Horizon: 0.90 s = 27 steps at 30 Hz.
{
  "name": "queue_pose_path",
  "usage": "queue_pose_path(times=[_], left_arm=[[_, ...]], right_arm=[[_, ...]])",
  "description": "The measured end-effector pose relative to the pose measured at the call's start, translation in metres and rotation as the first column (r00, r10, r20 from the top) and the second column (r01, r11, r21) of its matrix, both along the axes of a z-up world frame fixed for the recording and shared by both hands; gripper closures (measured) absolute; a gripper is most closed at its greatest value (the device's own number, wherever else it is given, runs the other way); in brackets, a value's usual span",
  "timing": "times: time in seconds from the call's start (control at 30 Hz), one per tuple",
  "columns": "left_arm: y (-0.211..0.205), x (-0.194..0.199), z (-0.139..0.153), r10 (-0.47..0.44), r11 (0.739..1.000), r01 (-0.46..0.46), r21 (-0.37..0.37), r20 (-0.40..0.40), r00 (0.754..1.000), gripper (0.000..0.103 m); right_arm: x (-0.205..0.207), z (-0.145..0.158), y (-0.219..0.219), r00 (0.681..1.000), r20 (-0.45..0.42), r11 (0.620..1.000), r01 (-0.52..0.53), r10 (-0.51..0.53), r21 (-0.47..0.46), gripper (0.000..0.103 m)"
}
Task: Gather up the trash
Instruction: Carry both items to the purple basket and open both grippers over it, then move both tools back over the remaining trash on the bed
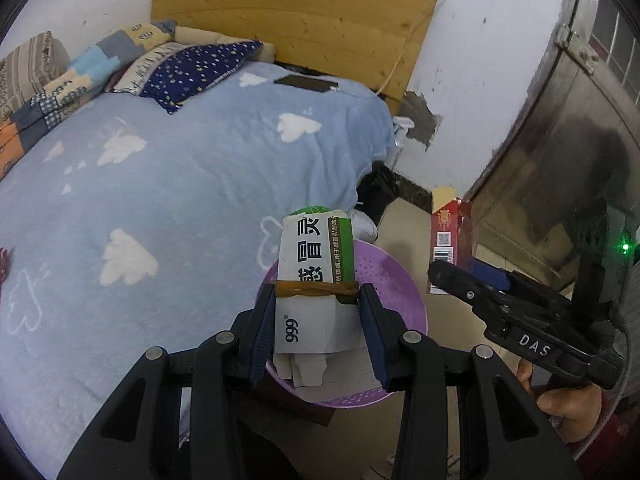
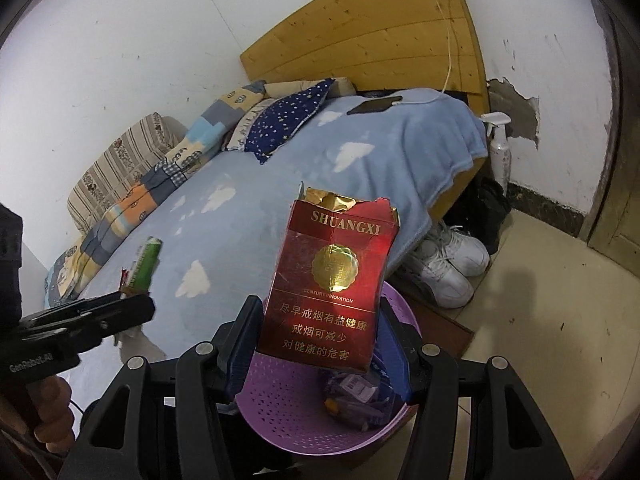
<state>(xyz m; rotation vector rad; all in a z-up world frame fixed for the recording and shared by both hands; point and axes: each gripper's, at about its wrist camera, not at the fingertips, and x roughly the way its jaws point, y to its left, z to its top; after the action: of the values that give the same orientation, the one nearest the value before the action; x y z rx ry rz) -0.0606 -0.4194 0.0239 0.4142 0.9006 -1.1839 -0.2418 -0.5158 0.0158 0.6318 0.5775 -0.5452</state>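
Note:
My left gripper (image 1: 318, 320) is shut on a white and green medicine box (image 1: 316, 264) with brown tape, held above a purple perforated basket (image 1: 392, 292). My right gripper (image 2: 320, 320) is shut on a torn red cigarette pack (image 2: 332, 280), held over the same purple basket (image 2: 288, 400), which holds some wrappers (image 2: 352, 396). The right gripper with the red pack (image 1: 444, 252) shows at the right of the left wrist view. The left gripper with the green box (image 2: 142, 268) shows at the left of the right wrist view.
A bed with a light blue cloud blanket (image 1: 160, 184) lies left of the basket, with pillows (image 1: 192, 72) and a phone (image 1: 306, 82) by the wooden headboard (image 1: 296, 12). White sneakers (image 2: 448, 268) and a spray bottle (image 2: 500, 152) stand by the bed's foot. A metal door (image 1: 560, 140) is at right.

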Motion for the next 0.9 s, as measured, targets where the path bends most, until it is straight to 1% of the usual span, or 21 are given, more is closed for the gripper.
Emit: queue_pose_path(times=[0.03, 0.07, 0.1, 0.13, 0.17, 0.2, 0.27, 0.33, 0.43, 0.53, 0.67, 0.77, 0.83, 0.9], left_arm=[[-0.003, -0.001, -0.002, -0.002, 1.000, 0.002, 0.003, 0.002, 1.000, 0.063], [-0.005, -0.001, -0.002, -0.004, 1.000, 0.004, 0.006, -0.001, 1.000, 0.060], [-0.006, 0.000, -0.004, -0.004, 1.000, 0.004, 0.007, -0.011, 1.000, 0.056], [-0.007, 0.002, -0.005, 0.003, 1.000, -0.003, 0.003, -0.024, 1.000, 0.049], [-0.007, 0.002, -0.005, 0.008, 1.000, -0.009, -0.004, -0.027, 1.000, 0.047], [-0.006, 0.004, -0.004, 0.013, 1.000, -0.013, -0.013, -0.029, 0.999, 0.047], [-0.005, 0.006, -0.003, 0.016, 1.000, -0.016, -0.018, -0.034, 0.999, 0.045], [-0.003, 0.009, -0.001, 0.020, 0.999, -0.021, -0.024, -0.043, 0.999, 0.045], [0.004, 0.013, 0.002, 0.030, 0.999, -0.031, -0.030, -0.036, 0.999, 0.044], [0.020, 0.023, 0.007, 0.065, 0.997, -0.066, -0.045, -0.040, 0.997, 0.043], [0.048, 0.046, 0.012, 0.128, 0.990, -0.130, -0.053, -0.040, 0.991, 0.042], [0.079, 0.069, 0.015, 0.194, 0.978, -0.197, -0.064, -0.042, 0.980, 0.042], [0.103, 0.088, 0.016, 0.249, 0.965, -0.252, -0.066, -0.046, 0.967, 0.042], [0.131, 0.109, 0.016, 0.310, 0.947, -0.313, -0.074, -0.050, 0.949, 0.042]], right_arm=[[0.000, -0.002, -0.002, 1.000, -0.003, 1.000, -0.005, 0.005, 0.001, 0.043], [0.002, -0.003, -0.003, 1.000, -0.005, 1.000, -0.011, 0.011, 0.002, 0.043], [0.004, -0.004, -0.003, 1.000, -0.009, 1.000, -0.024, 0.024, 0.004, 0.043], [0.006, -0.007, -0.004, 0.999, -0.014, 0.999, -0.038, 0.038, 0.013, 0.043], [0.010, -0.011, -0.006, 0.998, -0.014, 0.998, -0.058, 0.058, 0.033, 0.043], [0.010, -0.013, -0.008, 0.998, -0.015, 0.997, -0.061, 0.062, 0.041, 0.042], [0.009, -0.015, -0.011, 0.999, -0.026, 0.999, -0.035, 0.036, 0.038, 0.039], [0.008, -0.016, -0.011, 0.999, -0.026, 0.999, -0.026, 0.027, 0.033, 0.039], [0.006, -0.013, -0.009, 1.000, -0.025, 1.000, -0.015, 0.016, 0.022, 0.039], [0.006, -0.009, -0.007, 1.000, -0.007, 0.999, -0.019, 0.019, 0.029, 0.039], [0.020, -0.005, -0.001, 0.999, 0.002, 0.998, -0.042, 0.042, 0.036, 0.039], [0.038, 0.000, 0.010, 0.997, 0.009, 0.996, -0.082, 0.081, 0.038, 0.039], [0.055, 0.004, 0.018, 0.993, 0.014, 0.992, -0.118, 0.117, 0.034, 0.039], [0.073, 0.009, 0.027, 0.988, 0.013, 0.987, -0.156, 0.156, 0.026, 0.039]])
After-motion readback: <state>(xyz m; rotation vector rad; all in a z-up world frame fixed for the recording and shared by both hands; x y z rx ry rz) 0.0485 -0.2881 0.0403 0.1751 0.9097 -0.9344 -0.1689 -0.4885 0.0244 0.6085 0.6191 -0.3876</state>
